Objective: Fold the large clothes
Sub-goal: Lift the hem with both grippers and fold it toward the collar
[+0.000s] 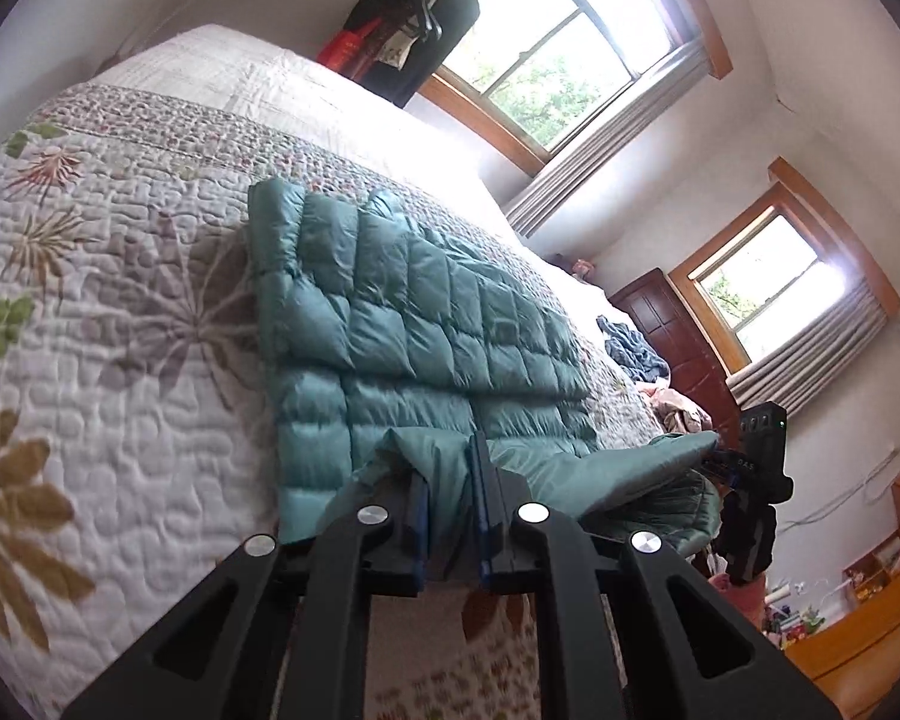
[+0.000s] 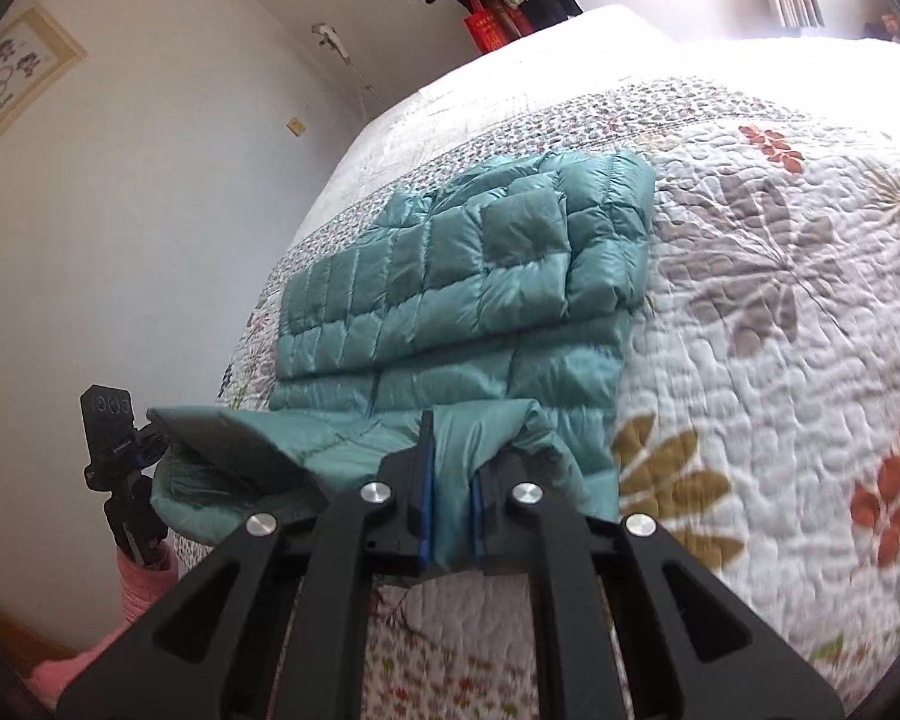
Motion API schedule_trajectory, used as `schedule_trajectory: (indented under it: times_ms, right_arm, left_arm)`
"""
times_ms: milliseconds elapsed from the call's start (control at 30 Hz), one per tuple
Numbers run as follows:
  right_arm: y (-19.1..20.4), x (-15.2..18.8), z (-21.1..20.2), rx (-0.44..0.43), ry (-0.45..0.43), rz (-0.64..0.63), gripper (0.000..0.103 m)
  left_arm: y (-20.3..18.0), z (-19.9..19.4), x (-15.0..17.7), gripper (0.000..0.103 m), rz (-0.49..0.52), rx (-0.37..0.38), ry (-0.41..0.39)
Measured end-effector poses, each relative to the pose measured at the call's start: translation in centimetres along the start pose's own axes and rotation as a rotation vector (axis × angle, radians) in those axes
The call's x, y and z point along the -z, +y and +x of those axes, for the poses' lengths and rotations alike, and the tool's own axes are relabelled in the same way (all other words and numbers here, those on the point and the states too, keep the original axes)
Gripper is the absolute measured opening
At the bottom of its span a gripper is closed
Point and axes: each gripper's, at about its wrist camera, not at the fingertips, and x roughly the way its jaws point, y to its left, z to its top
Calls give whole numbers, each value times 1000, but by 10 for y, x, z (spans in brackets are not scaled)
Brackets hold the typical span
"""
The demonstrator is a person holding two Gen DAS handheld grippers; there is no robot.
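Note:
A teal quilted down jacket lies on the bed, sleeves folded across its body. Its near hem is lifted off the quilt between the two grippers. My left gripper is shut on one corner of the hem. In the right wrist view the same jacket stretches away from me, and my right gripper is shut on the other corner of the hem. The opposite gripper shows in each view: the right one at the left view's right side, the left one at the right view's left side.
The bed is covered by a white floral quilt. A heap of other clothes lies further along the bed. Dark garments on hangers hang near the windows. A wooden floor with small items lies beside the bed.

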Motion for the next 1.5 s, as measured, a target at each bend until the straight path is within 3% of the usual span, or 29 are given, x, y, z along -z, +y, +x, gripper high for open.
schedule_trajectory:
  times_ms: [300,500,600,633,667,700,733,800,900,1000,1133,1167,1200,1333,1367,1500]
  right_arm:
    - [-40,-64,69,-1,86,116,8]
    - [-61,-78,82,-13,77,155,15]
    - [-70,-78,73,-42,45,168,31]
    - [-72,-78,69,-43,29,170,41]
    - [-74,-79,63,-26,6,166,48]
    - [-75,-78,56,8,-28,157,65]
    - [-75,-78,48,38,-63,147,71]
    - [-75,-76,36,42,-108,120,71]
    - [-66,-74,39,16,-91,60,73]
    - [-52,-74,59,94,-39,-20,78]
    - [-44,-75,99,172,34,-53,75]
    - [-44,-75,106,179,49,-56,71]
    - [-42,-73,113,192,60,-64,60]
    - [-29,-62,110,241,39,-124,18]
    - [-26,-59,105,238,30,-129,15]
    - [-15,-42,74,208,-21,-149,11]
  left_arm:
    - [46,62,-55,11,-109,-23,52]
    - [64,67,-75,14,-164,-8,28]
    - [66,52,-79,27,-162,-23,-29]
    - [66,45,-79,37,-154,-45,-53]
    - [66,39,-79,40,-144,-65,-74]
    - [65,33,-77,40,-127,-77,-90]
    - [63,30,-76,42,-107,-89,-97]
    - [57,27,-70,48,-66,-115,-104]
    - [44,36,-61,60,26,-161,-75]
    - [34,61,-54,66,85,-205,-23]
    - [32,92,-44,67,87,-245,49]
    - [32,99,-42,67,81,-256,64]
    - [32,102,-40,65,78,-265,70]
    - [19,100,-28,32,134,-340,58]
    - [16,94,-24,21,139,-321,51]
    - [4,67,-8,13,143,-275,9]
